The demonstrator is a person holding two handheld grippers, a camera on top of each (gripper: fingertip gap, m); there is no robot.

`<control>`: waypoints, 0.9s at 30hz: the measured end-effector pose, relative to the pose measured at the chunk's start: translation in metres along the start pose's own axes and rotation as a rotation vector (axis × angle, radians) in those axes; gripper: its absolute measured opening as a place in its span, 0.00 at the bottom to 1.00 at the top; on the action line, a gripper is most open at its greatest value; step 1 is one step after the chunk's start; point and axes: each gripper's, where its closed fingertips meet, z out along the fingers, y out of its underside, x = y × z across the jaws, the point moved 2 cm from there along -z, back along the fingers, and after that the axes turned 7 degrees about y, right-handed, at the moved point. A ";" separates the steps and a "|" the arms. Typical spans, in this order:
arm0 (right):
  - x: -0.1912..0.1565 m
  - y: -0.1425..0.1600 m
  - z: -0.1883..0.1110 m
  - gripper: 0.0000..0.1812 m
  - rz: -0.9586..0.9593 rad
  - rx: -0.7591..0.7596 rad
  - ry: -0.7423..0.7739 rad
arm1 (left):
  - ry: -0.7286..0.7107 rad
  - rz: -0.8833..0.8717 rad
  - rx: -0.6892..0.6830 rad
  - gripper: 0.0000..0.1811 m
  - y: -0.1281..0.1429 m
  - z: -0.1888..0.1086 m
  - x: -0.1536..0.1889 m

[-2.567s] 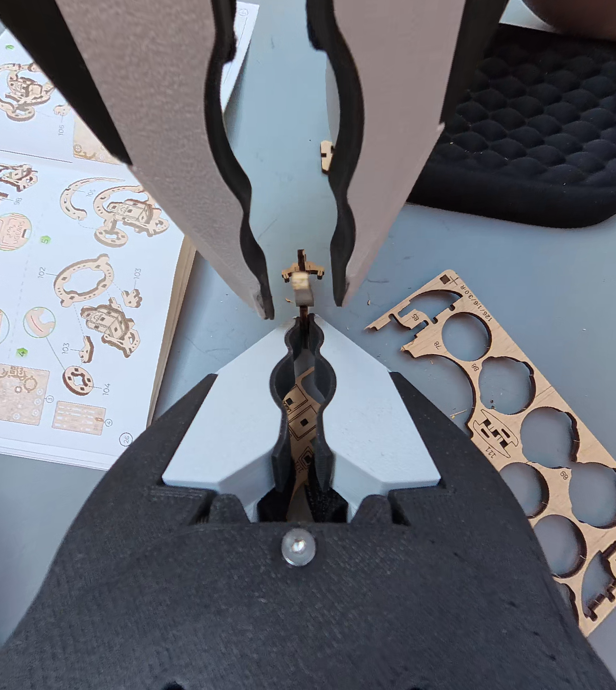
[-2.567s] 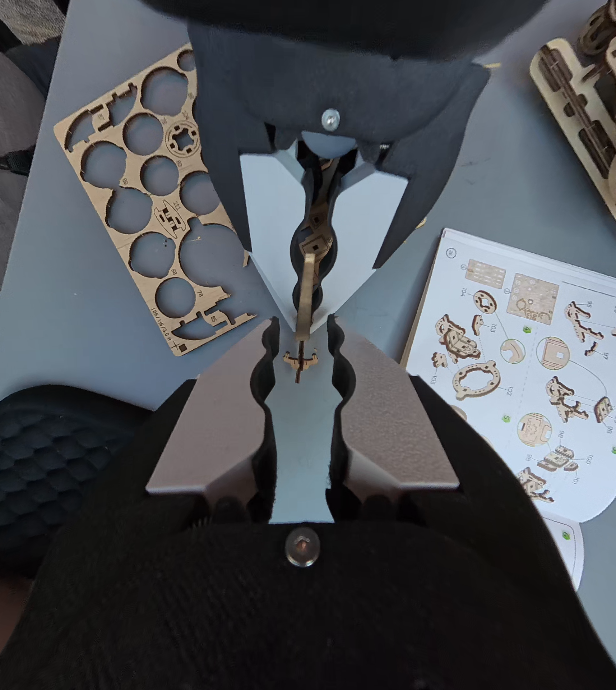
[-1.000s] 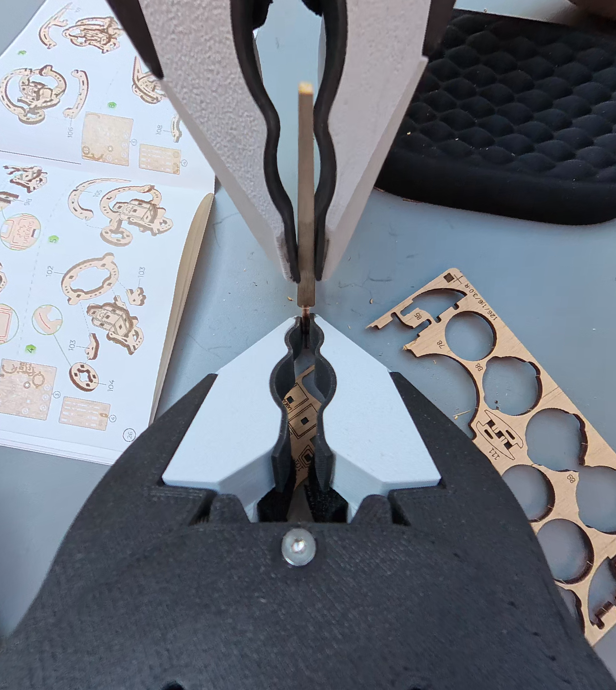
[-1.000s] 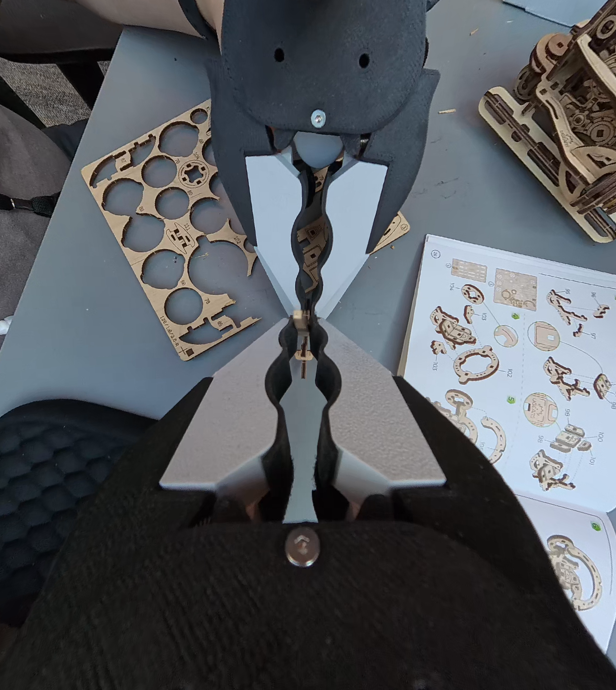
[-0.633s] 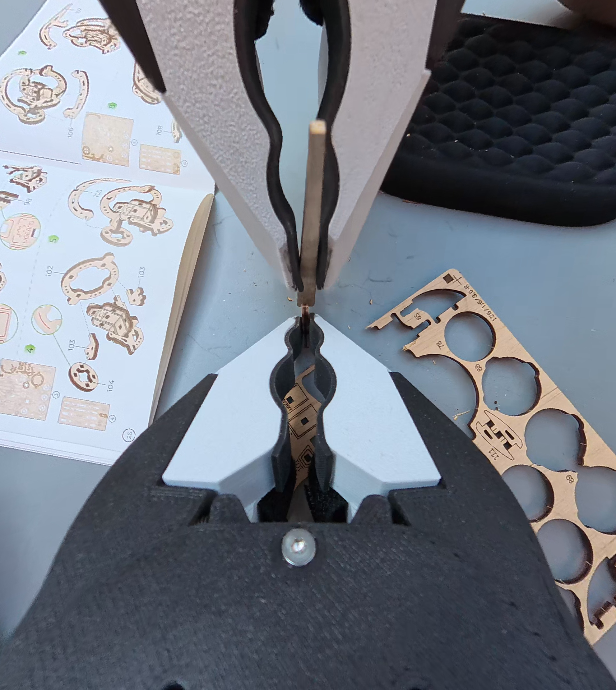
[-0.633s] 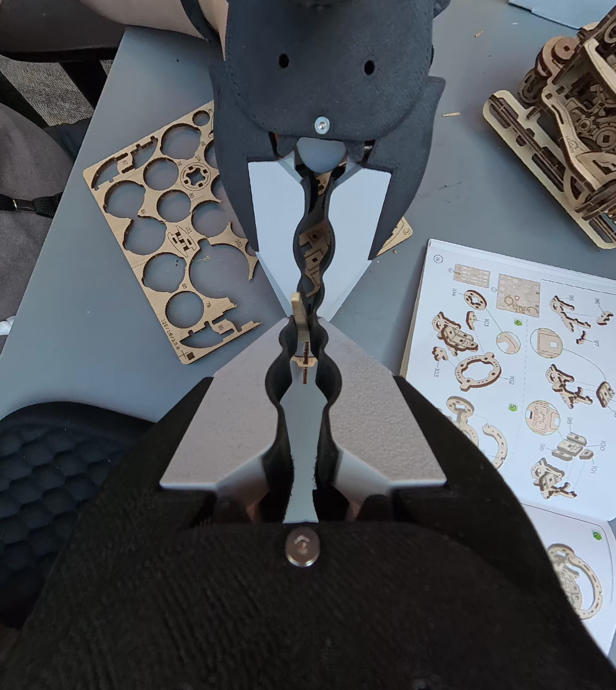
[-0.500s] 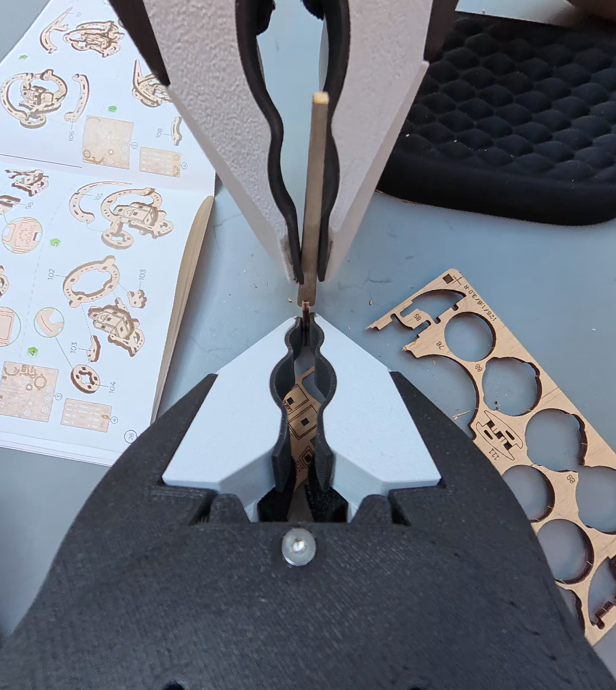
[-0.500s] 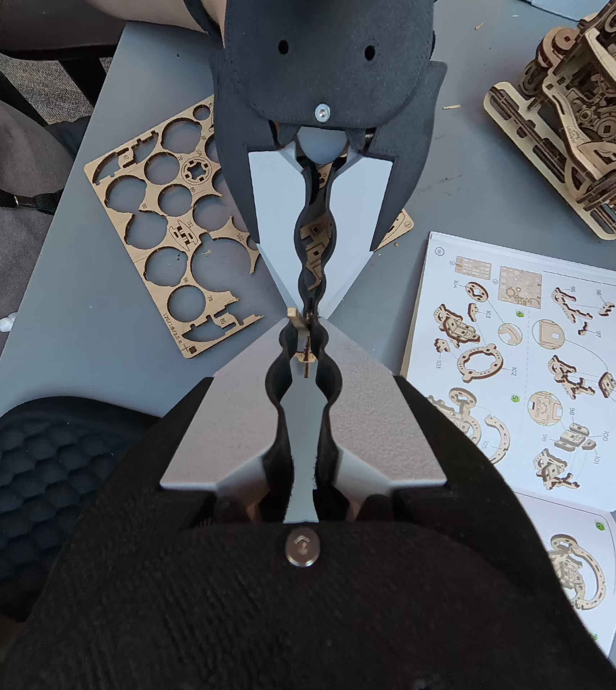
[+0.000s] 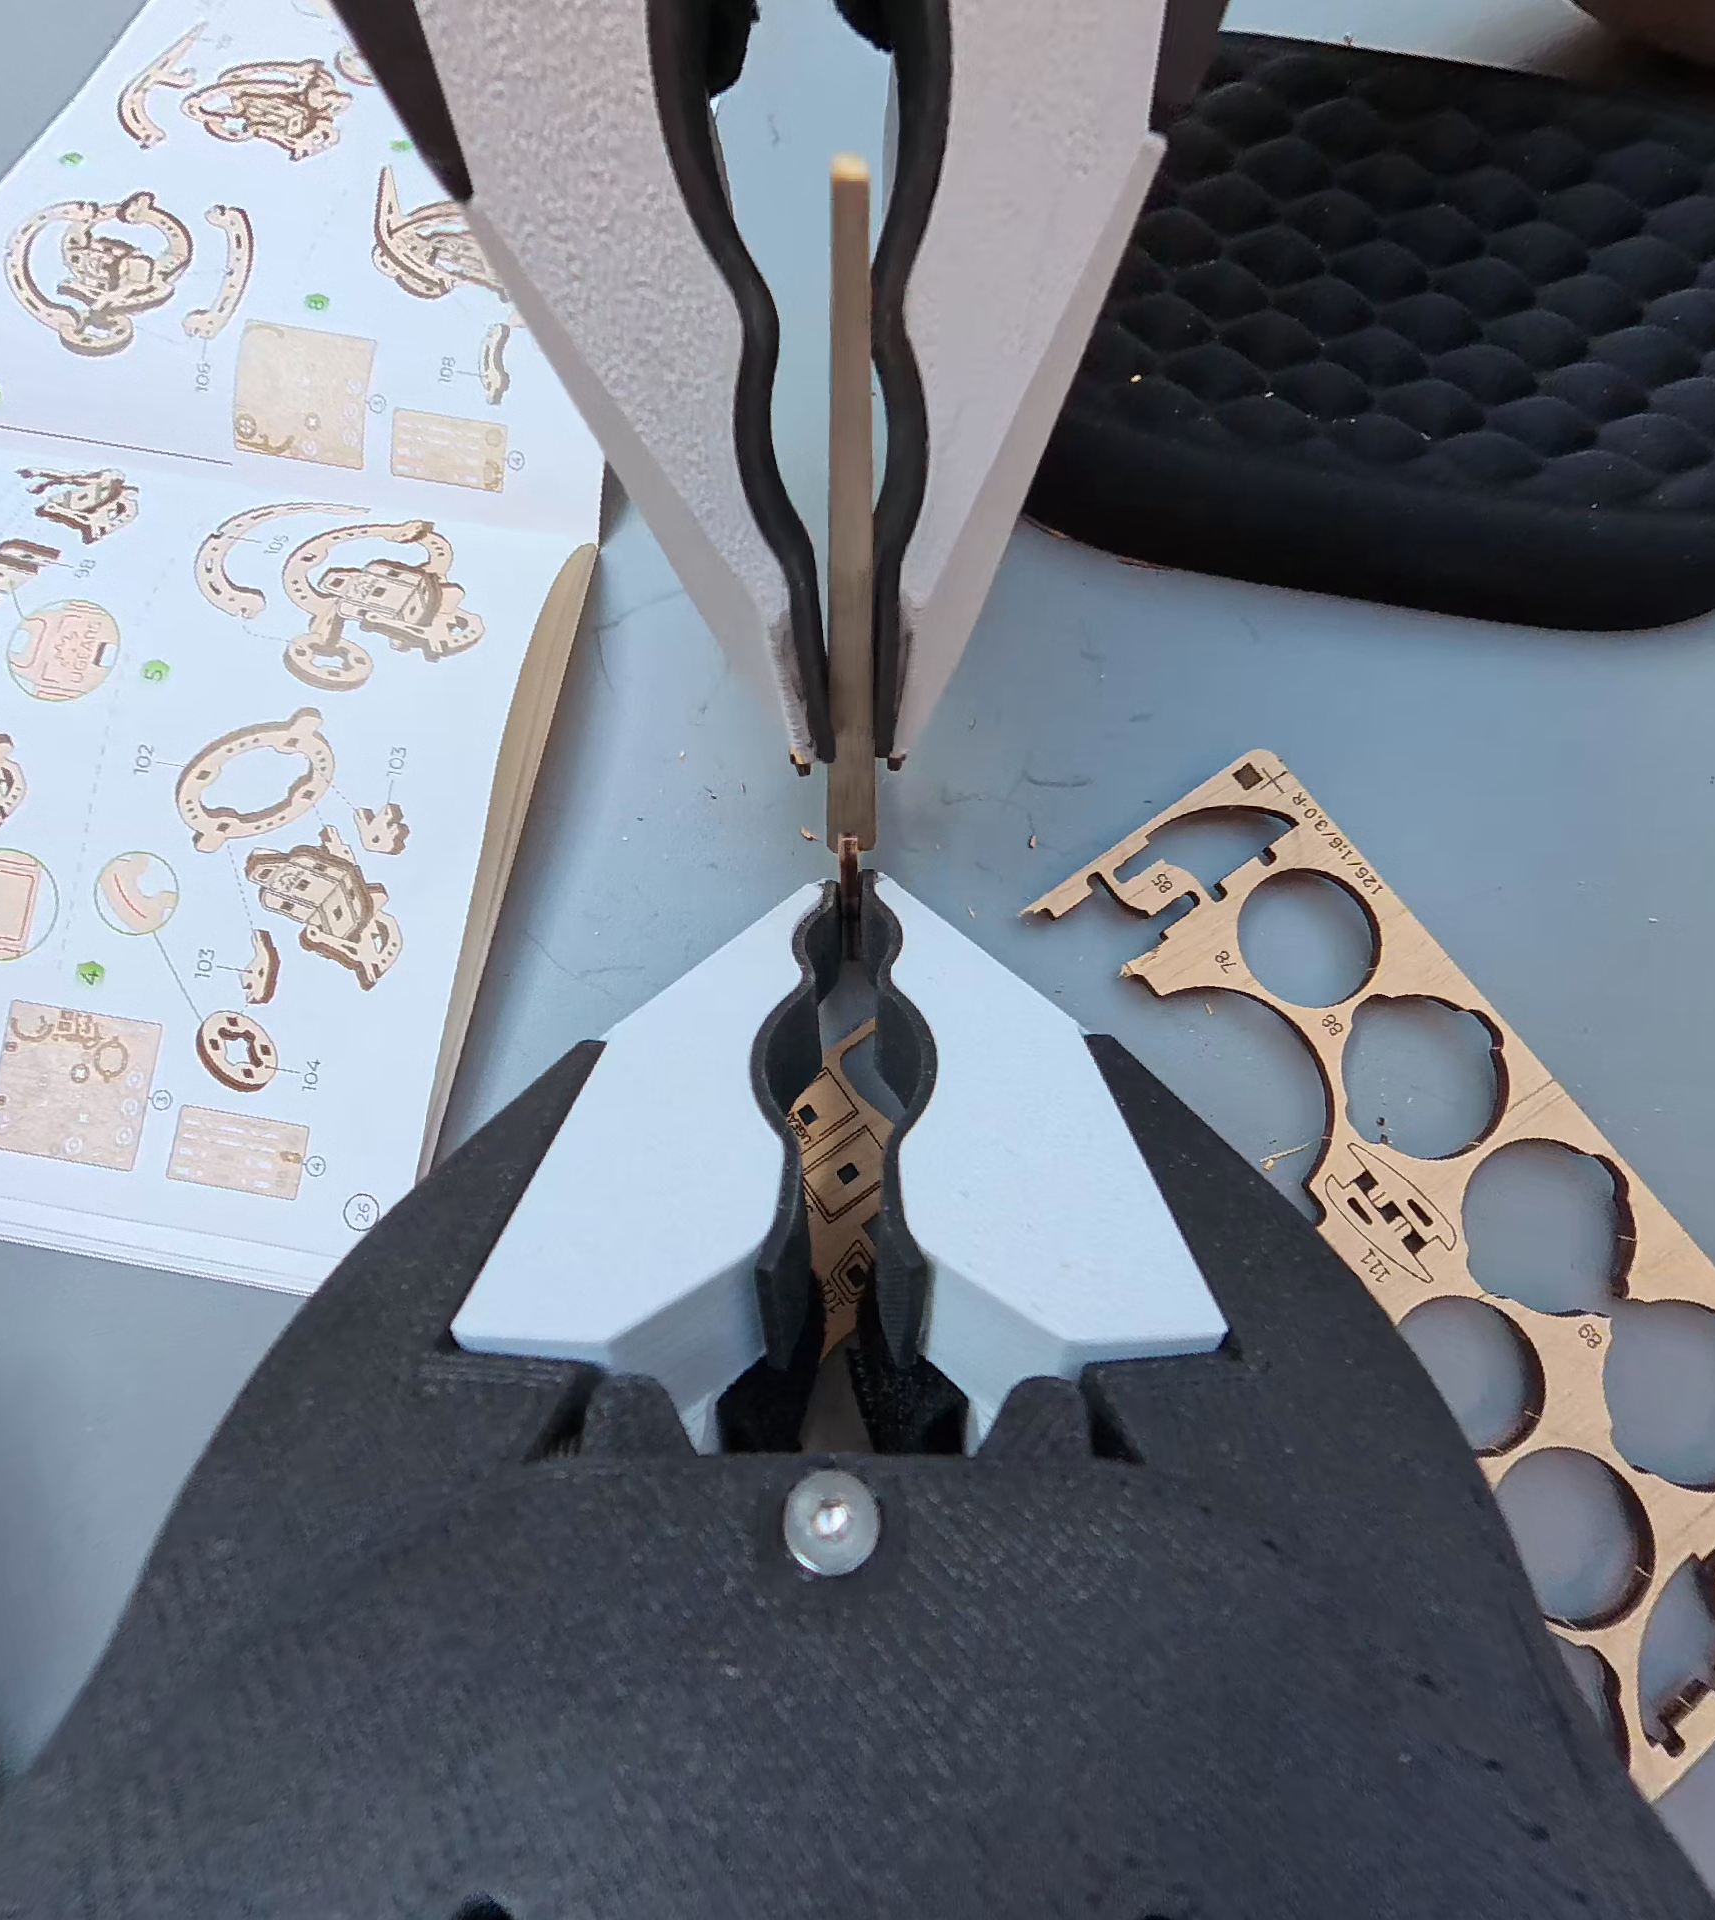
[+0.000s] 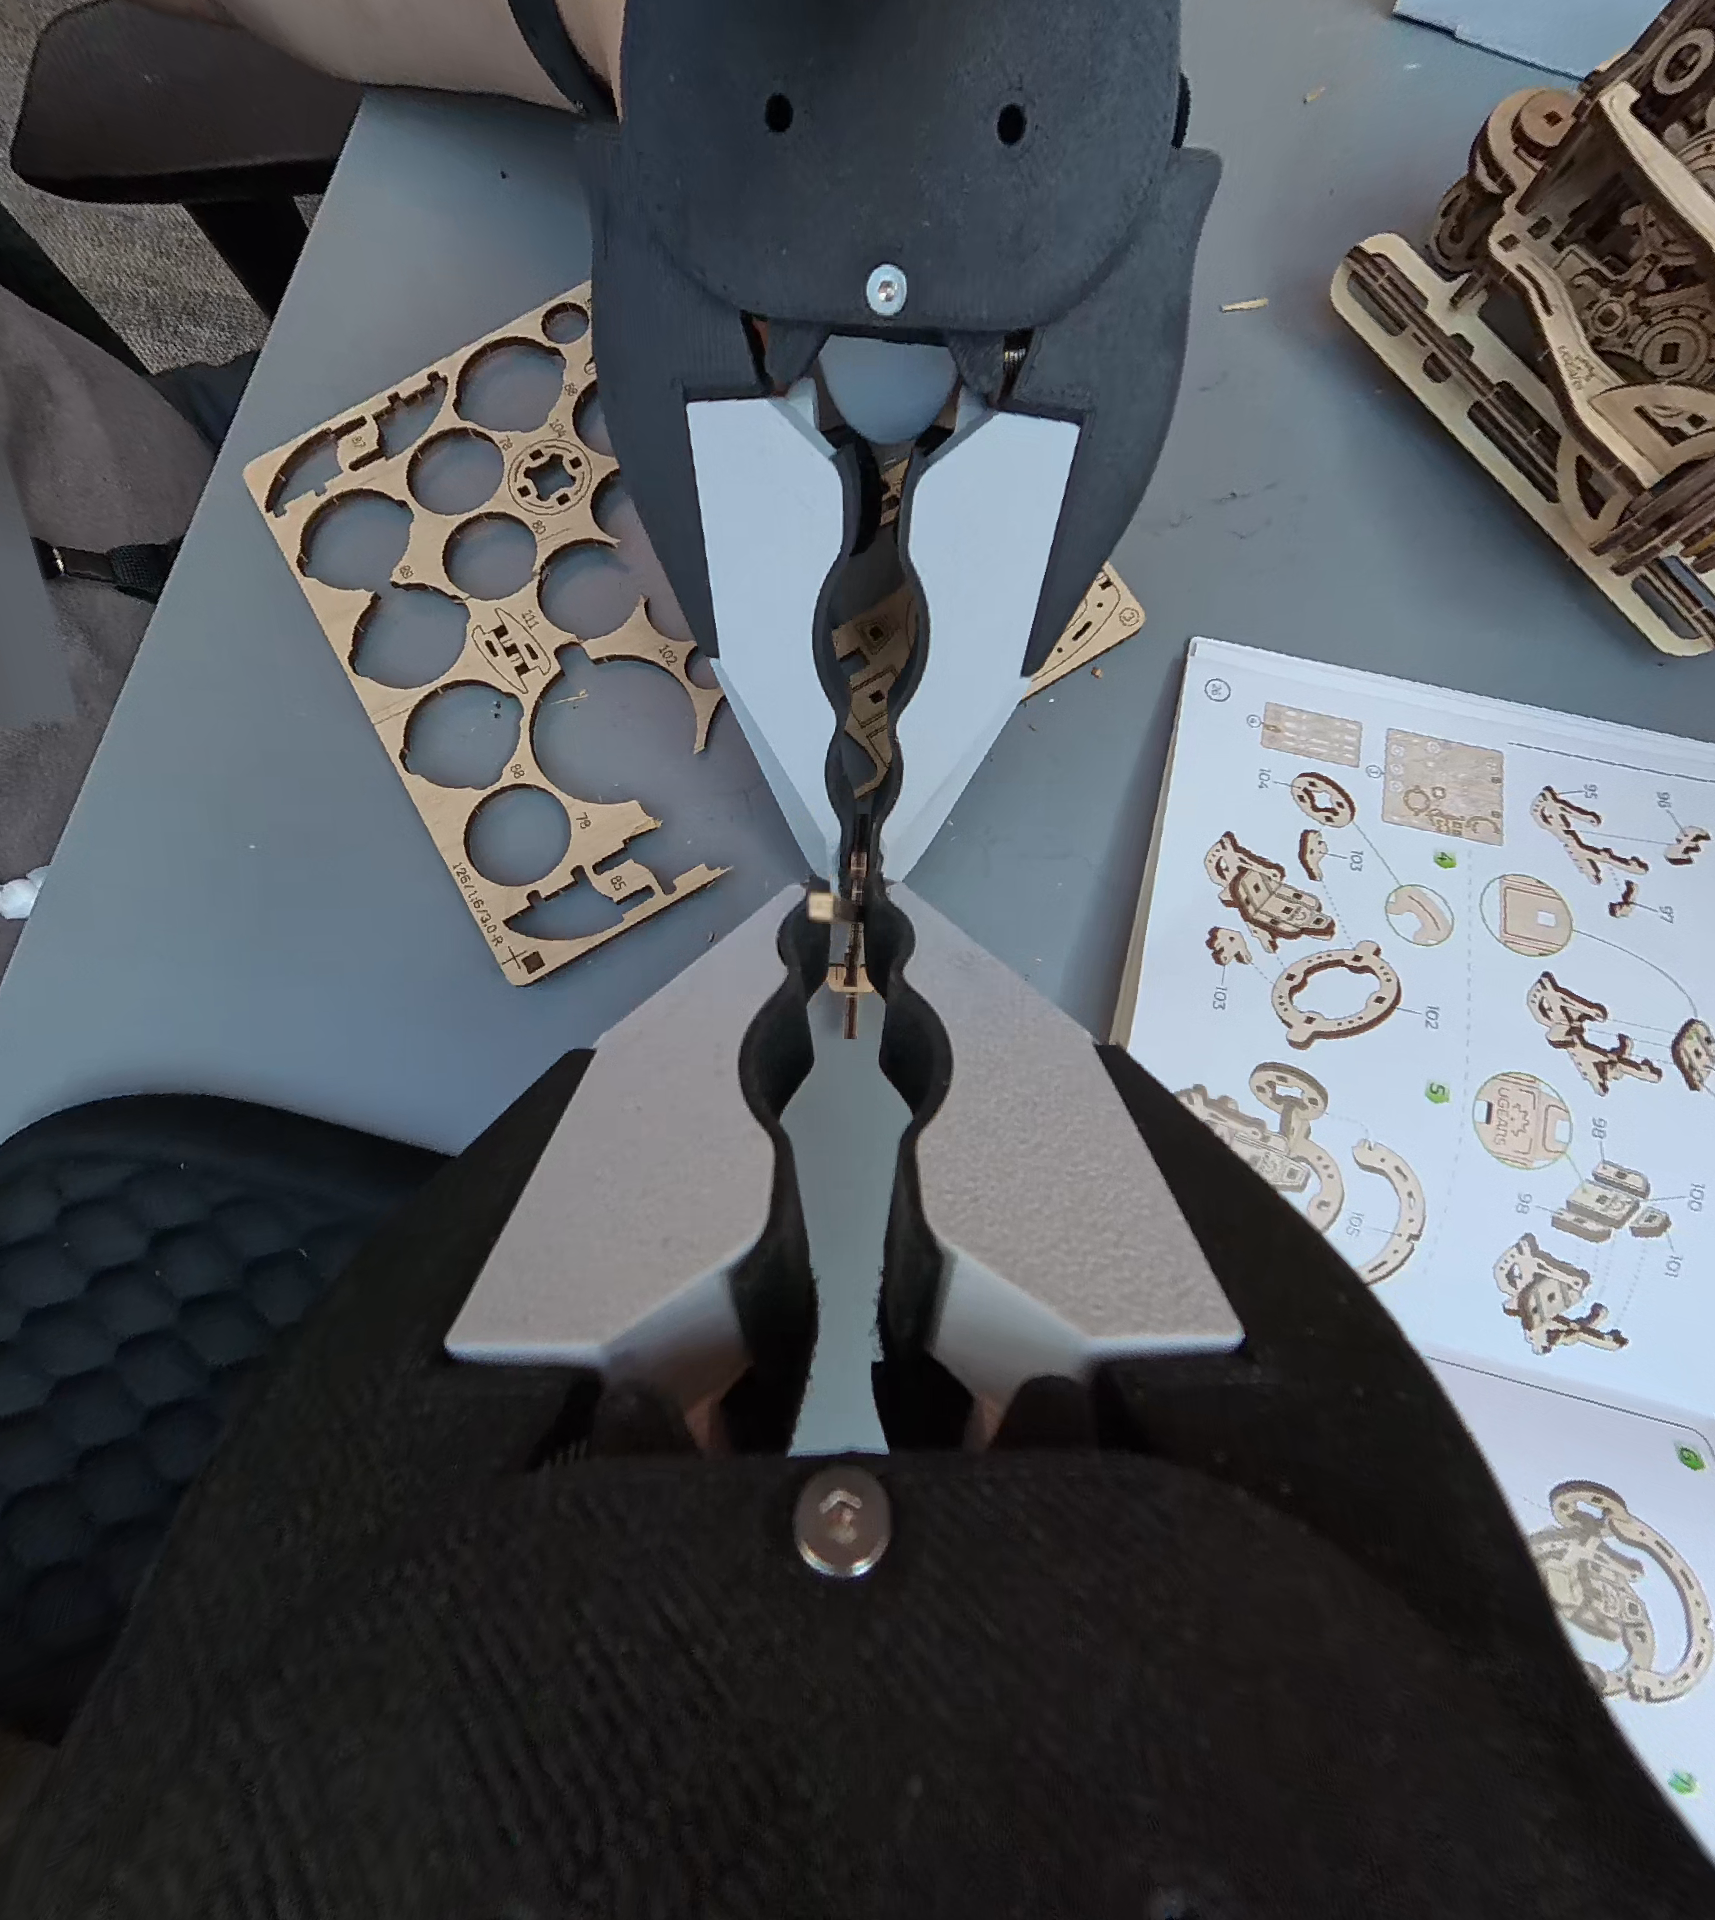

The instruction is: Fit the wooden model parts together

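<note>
both claws meet tip to tip, left claw [image 9: 848, 902] and right claw [image 10: 848, 940] each clamping a wooden part [image 9: 851, 582].

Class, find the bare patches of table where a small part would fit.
Bare grey table lies between the cut-out sheet and the finished wooden model, above the booklet. Another strip runs between sheet and black pad. The centre is crowded.

- open instruction booklet [image 9: 157, 727] lying flat on the grey table [image 9: 1352, 727]
- black honeycomb-textured pad [image 9: 1455, 312] near the table edge
- white cable end [image 10: 11, 894] off the table's side
</note>
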 end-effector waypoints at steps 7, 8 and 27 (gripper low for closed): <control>-0.001 -0.006 0.004 0.03 -0.017 -0.010 0.006 | -0.006 0.008 -0.008 0.00 0.001 0.000 0.000; -0.001 -0.006 0.004 0.03 -0.016 -0.014 0.006 | -0.006 0.006 -0.007 0.00 0.001 0.000 0.000; 0.023 -0.008 -0.008 0.02 0.294 0.193 -0.068 | 0.083 -0.144 0.261 0.13 -0.020 -0.046 -0.002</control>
